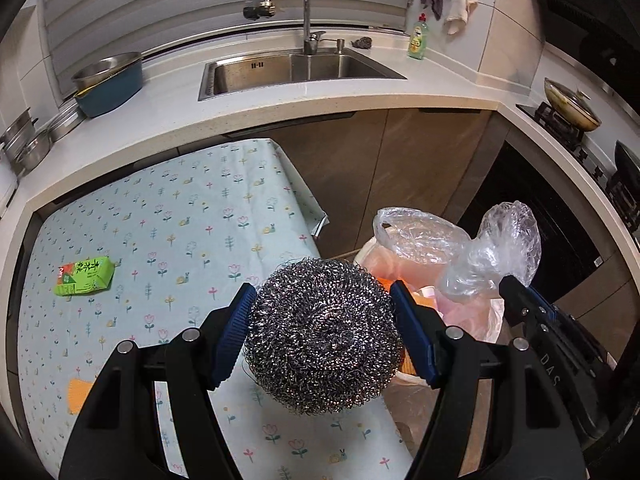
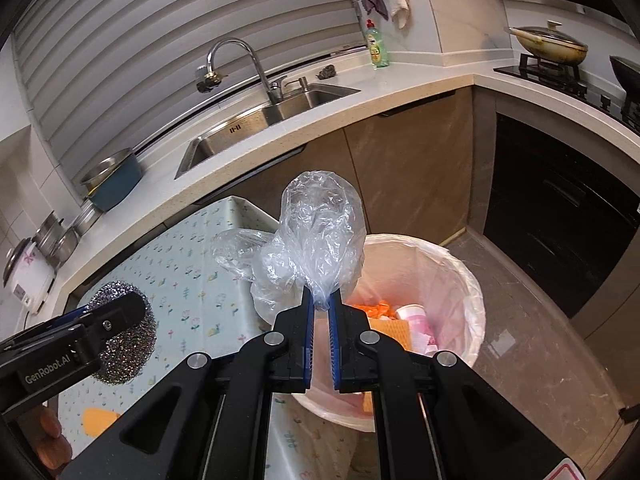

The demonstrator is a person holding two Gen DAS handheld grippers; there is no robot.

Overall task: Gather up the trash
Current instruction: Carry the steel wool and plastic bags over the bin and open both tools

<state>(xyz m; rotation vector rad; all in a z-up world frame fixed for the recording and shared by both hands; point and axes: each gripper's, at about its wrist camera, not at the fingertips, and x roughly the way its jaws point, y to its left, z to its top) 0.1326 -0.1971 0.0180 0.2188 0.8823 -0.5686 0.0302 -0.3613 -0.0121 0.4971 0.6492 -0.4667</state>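
The left tongs (image 1: 322, 334) clench a springy, light steel scourer (image 1: 322, 336) across its middle, while the right tongs (image 2: 321, 307) pinch a flimsy, slippery plastic bag (image 2: 316, 236) by its gathered neck, both beside the lined bin (image 2: 464, 276).

Left wrist view close behind its fingers, tilted down over flowered table (image 1: 192, 216), right wrist view likewise above bin (image 2: 460, 272), both facing the sink (image 1: 296, 68) counter, each showing the other gripper.

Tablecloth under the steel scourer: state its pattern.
Pale blue tablecloth printed with small flowers and snails; clearest in the left wrist view.

left tongs (image 1: 322, 332) angled downward, jaws spread wide around a load, right tongs (image 2: 321, 306) angled downward, jaws pinched nearly together
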